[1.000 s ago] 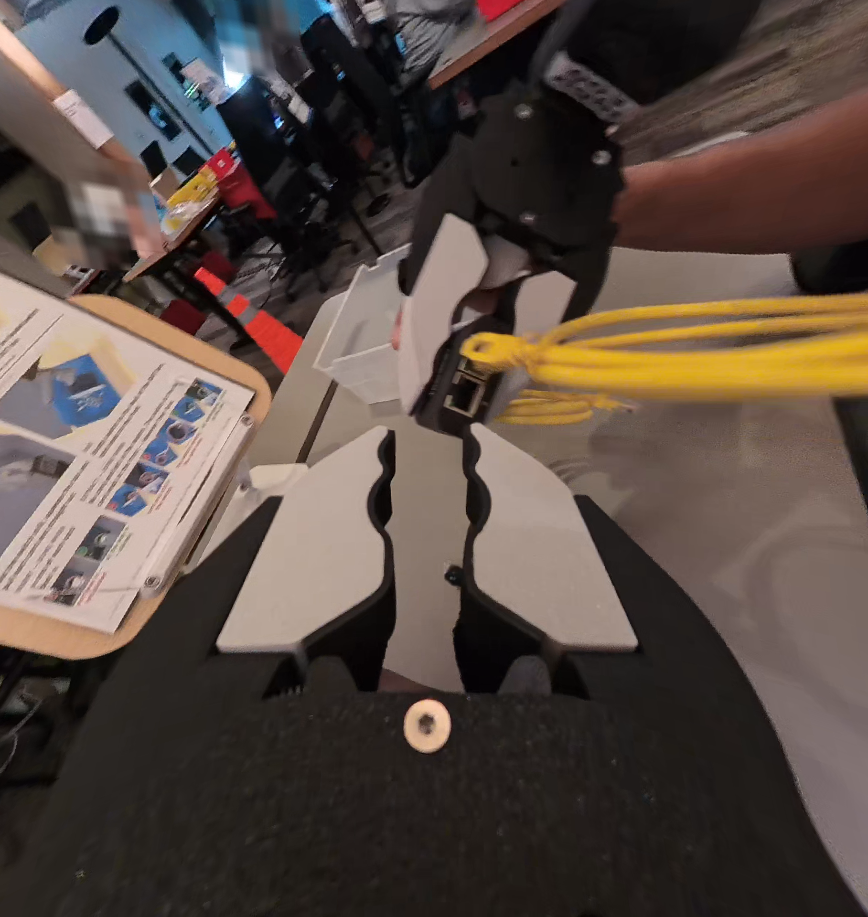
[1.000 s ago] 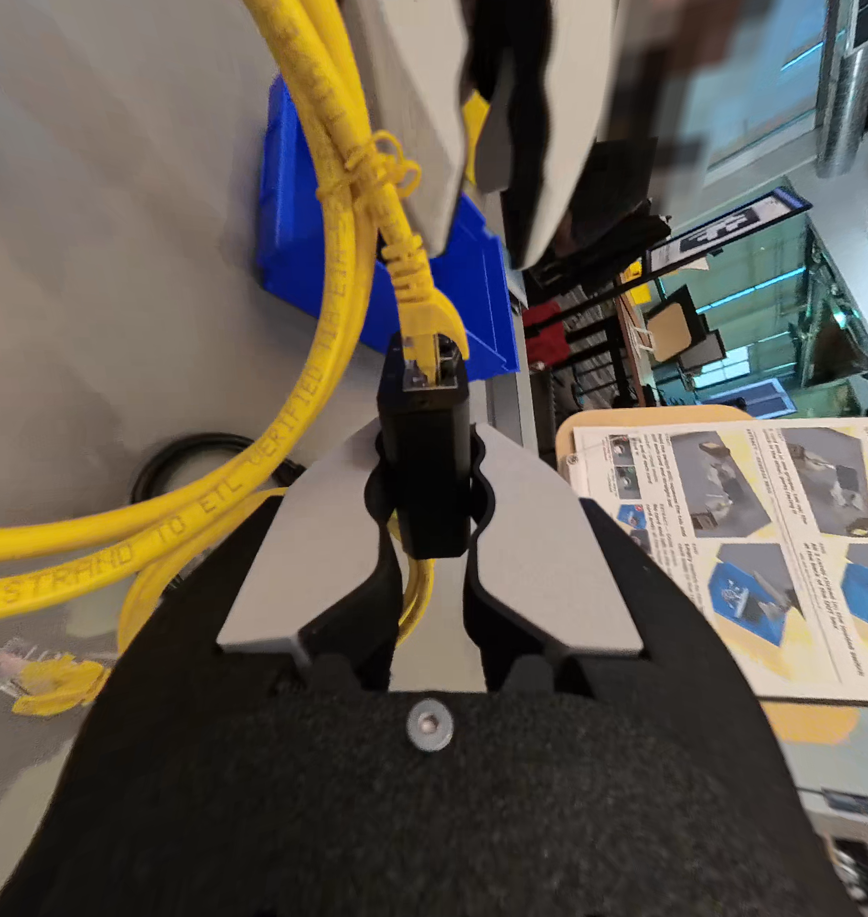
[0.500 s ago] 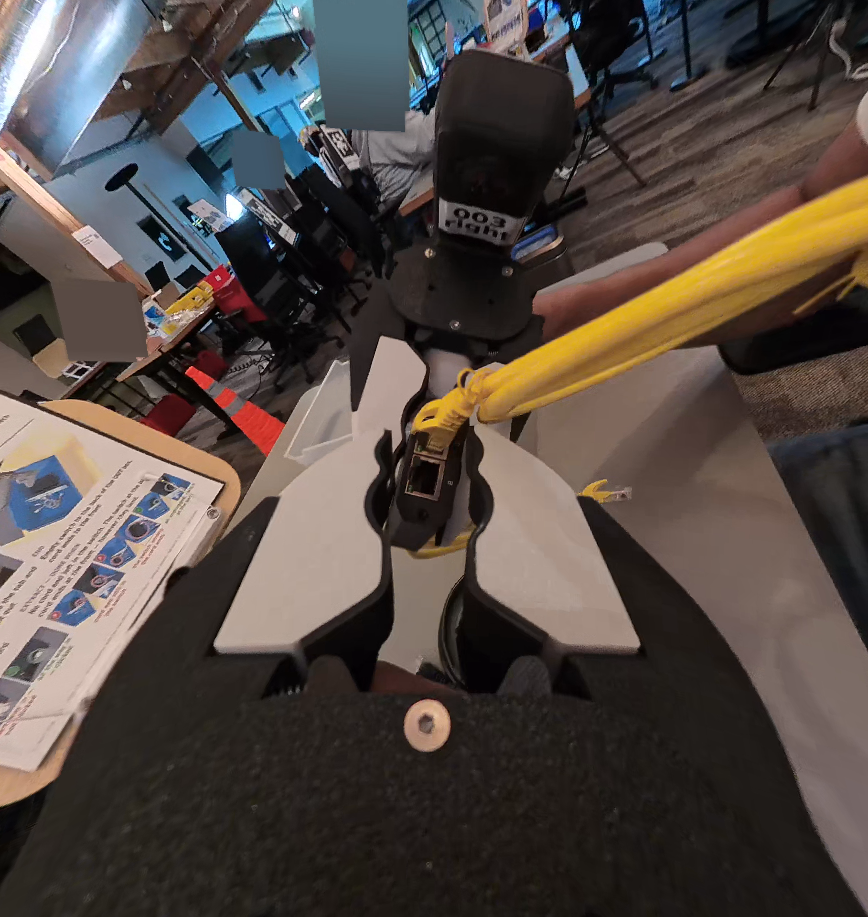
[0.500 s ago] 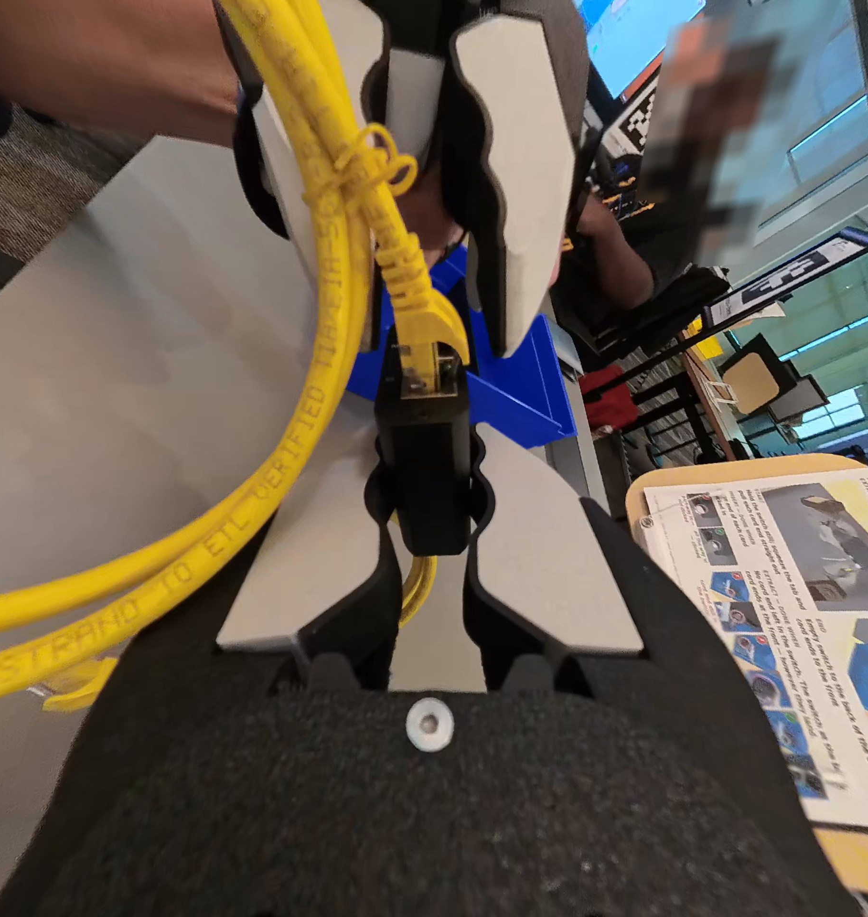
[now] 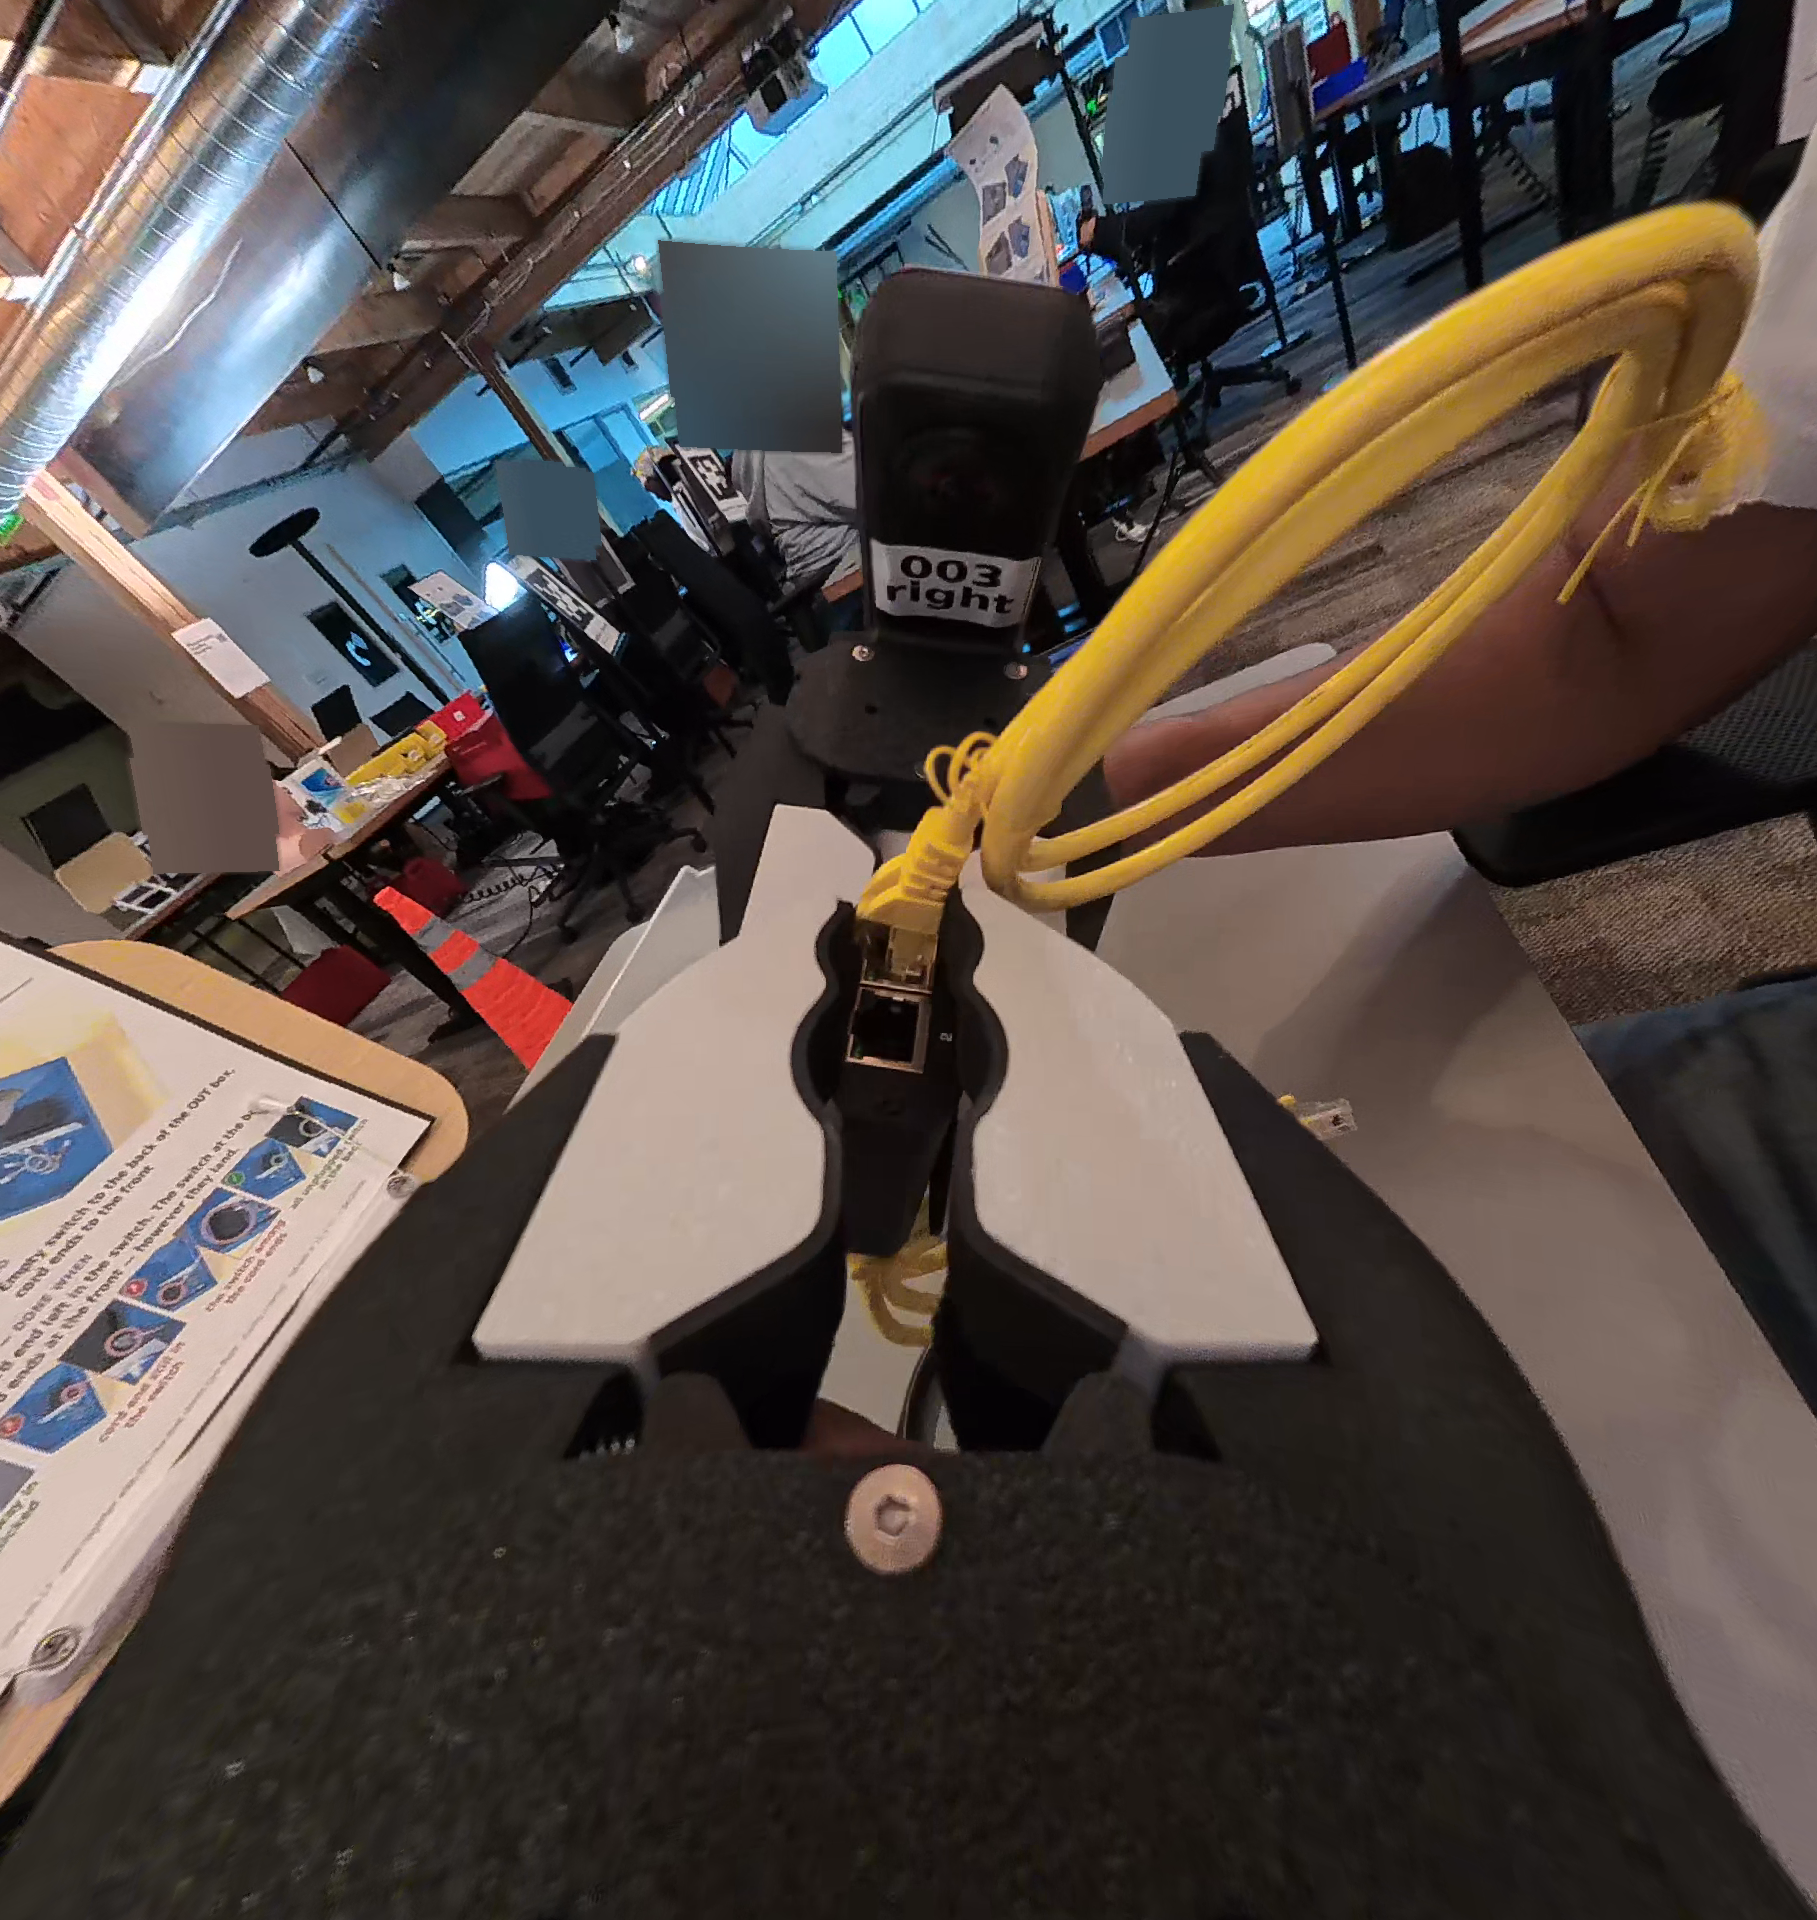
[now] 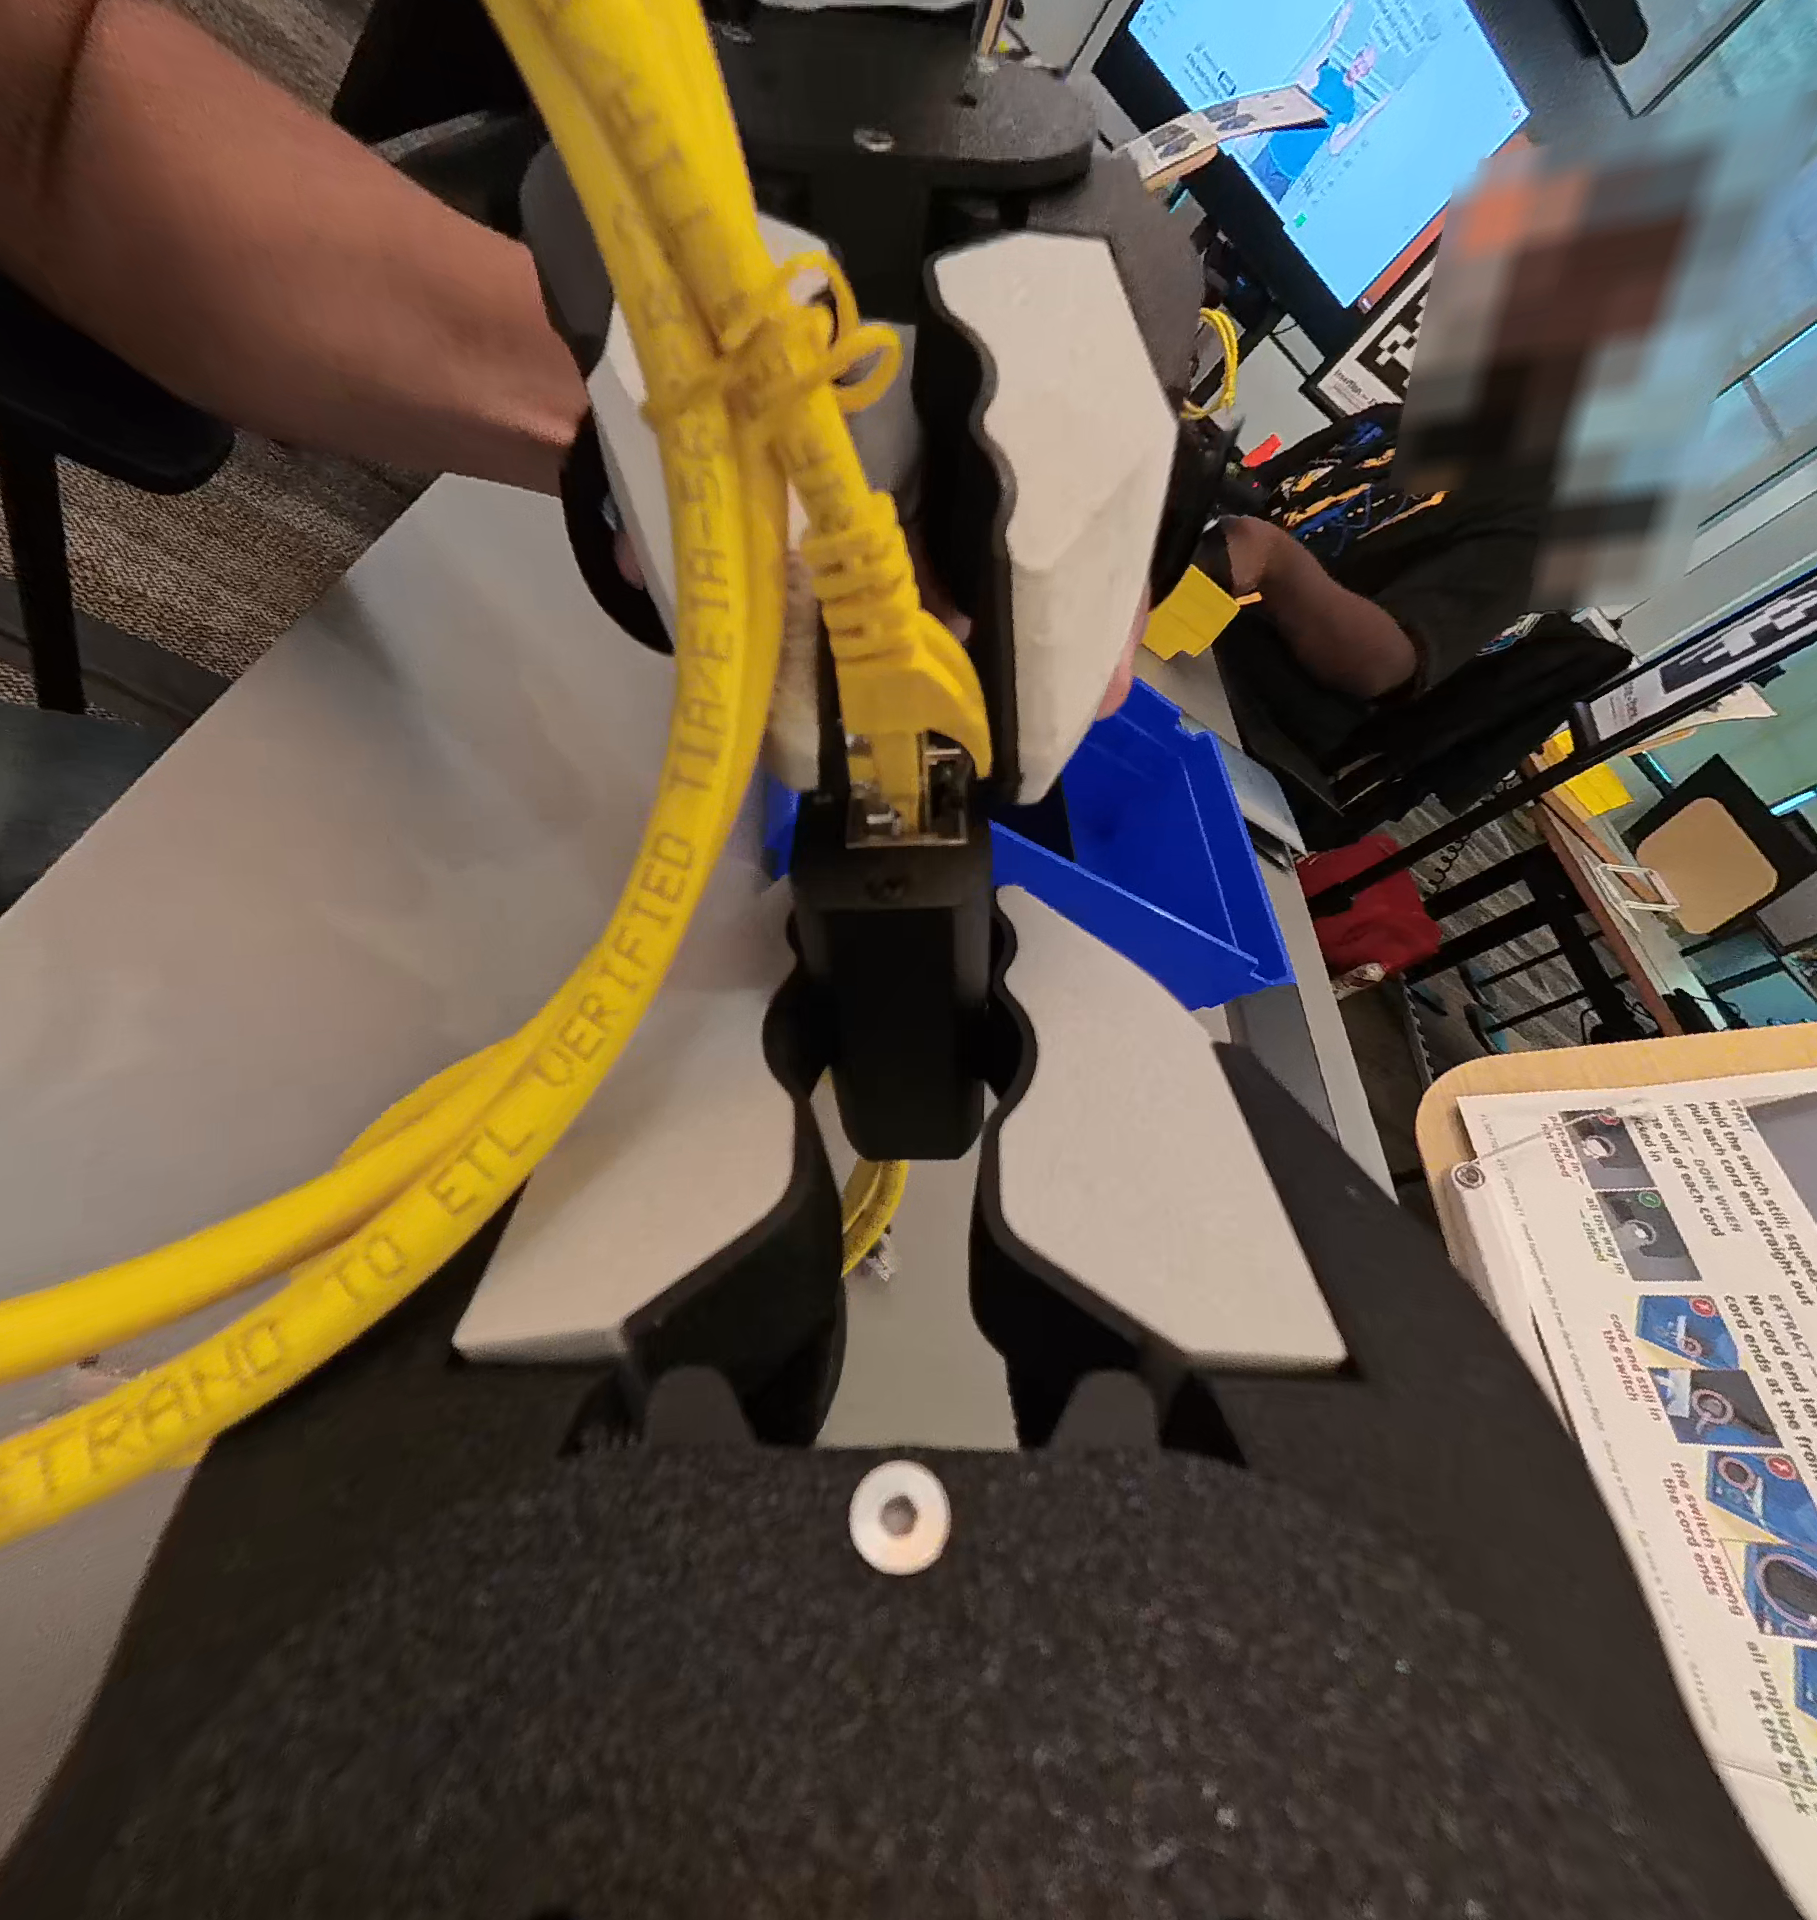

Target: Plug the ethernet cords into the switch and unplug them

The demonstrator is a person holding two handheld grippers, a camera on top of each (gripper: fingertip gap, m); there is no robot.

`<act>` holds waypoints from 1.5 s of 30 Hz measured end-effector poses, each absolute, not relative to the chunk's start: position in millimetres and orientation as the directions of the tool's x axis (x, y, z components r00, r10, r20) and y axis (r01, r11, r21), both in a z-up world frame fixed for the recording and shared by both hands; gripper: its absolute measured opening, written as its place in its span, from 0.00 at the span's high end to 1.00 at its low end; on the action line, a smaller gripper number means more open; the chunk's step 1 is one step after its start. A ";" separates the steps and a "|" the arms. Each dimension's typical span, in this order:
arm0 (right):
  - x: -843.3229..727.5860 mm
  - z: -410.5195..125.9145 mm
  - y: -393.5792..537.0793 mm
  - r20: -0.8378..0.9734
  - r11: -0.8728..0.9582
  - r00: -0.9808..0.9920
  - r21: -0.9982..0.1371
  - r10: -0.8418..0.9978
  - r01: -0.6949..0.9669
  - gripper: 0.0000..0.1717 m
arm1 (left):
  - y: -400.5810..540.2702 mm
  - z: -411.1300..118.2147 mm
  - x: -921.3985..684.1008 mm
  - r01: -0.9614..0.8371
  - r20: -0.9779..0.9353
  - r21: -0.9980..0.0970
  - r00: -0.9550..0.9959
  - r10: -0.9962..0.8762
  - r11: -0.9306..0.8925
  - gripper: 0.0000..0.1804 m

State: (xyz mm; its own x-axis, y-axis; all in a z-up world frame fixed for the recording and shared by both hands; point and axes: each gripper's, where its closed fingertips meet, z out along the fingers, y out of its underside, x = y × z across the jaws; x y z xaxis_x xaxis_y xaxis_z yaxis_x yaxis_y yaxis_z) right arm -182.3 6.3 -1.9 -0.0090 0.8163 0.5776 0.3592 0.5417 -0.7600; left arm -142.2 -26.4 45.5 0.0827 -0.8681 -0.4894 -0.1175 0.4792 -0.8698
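The lower part of the black switch [image 5: 888,1132] is hidden between the fingers [image 5: 696,1132] of the left hand-held gripper [image 5: 899,935], and only a scrap of a yellow cord end [image 5: 899,1294] is seen under it. The coiled yellow cord [image 6: 447,1174] is cut off by the left edge of the right wrist view. The instruction sheet [image 6: 1714,1382] is cropped at the right edge there. Whether the yellow plug [image 6: 899,707] is pressed by the far gripper's pads cannot be made out. Several background patches are blurred over.
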 end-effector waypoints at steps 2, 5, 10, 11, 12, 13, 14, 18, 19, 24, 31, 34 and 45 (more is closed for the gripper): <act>-182.5 -2.3 5.2 0.576 0.542 -0.012 -0.762 0.817 0.354 0.85 | -26.1 45.6 -141.5 -0.111 -0.469 -0.881 0.069 -0.880 0.460 0.91; -183.7 -3.3 4.9 0.593 0.557 -0.011 -0.749 0.805 0.359 0.85 | -26.7 44.0 -140.9 -0.107 -0.465 -0.882 0.051 -0.884 0.458 0.92; -183.4 -6.3 10.2 0.607 0.559 -0.004 -0.729 0.794 0.394 0.86 | -22.5 39.6 -141.7 -0.164 -0.490 -0.863 0.049 -0.870 0.477 0.92; -183.0 -6.2 10.0 0.605 0.559 -0.007 -0.731 0.796 0.391 0.85 | -23.1 39.6 -141.1 -0.171 -0.498 -0.858 0.049 -0.866 0.484 0.93; -182.9 -6.1 9.0 0.608 0.564 -0.011 -0.731 0.794 0.384 0.85 | -24.1 38.9 -140.8 -0.179 -0.501 -0.855 0.040 -0.865 0.487 0.93; -182.8 -7.2 8.4 0.614 0.571 -0.016 -0.724 0.789 0.387 0.85 | -24.3 38.0 -140.9 -0.189 -0.501 -0.853 0.032 -0.865 0.487 0.93; -183.0 -8.0 8.2 0.616 0.572 -0.018 -0.720 0.788 0.392 0.85 | -24.5 37.7 -141.5 -0.193 -0.501 -0.851 0.027 -0.865 0.488 0.93; -185.4 -10.1 7.0 0.612 0.571 -0.026 -0.721 0.791 0.392 0.85 | -24.5 36.2 -143.4 -0.194 -0.473 -0.866 0.020 -0.881 0.460 0.92; -185.1 -10.7 7.2 0.609 0.570 -0.029 -0.723 0.793 0.391 0.85 | -24.5 35.6 -143.0 -0.186 -0.458 -0.875 0.022 -0.889 0.446 0.93; -185.2 -13.9 6.5 0.608 0.572 -0.040 -0.720 0.793 0.392 0.85 | -26.5 33.0 -142.0 -0.164 -0.403 -0.903 -0.004 -0.915 0.398 0.93; -183.3 -14.3 9.1 0.613 0.573 -0.036 -0.714 0.789 0.402 0.85 | -25.2 33.3 -141.7 -0.193 -0.434 -0.885 0.007 -0.901 0.425 0.93; -183.8 -13.5 9.1 0.613 0.572 -0.036 -0.713 0.789 0.404 0.85 | -24.9 34.3 -142.2 -0.186 -0.438 -0.884 0.012 -0.899 0.429 0.93; -177.5 -14.9 21.9 0.623 0.550 0.001 -0.691 0.782 0.470 0.85 | -20.2 35.6 -140.7 -0.211 -0.475 -0.867 0.077 -0.877 0.451 0.92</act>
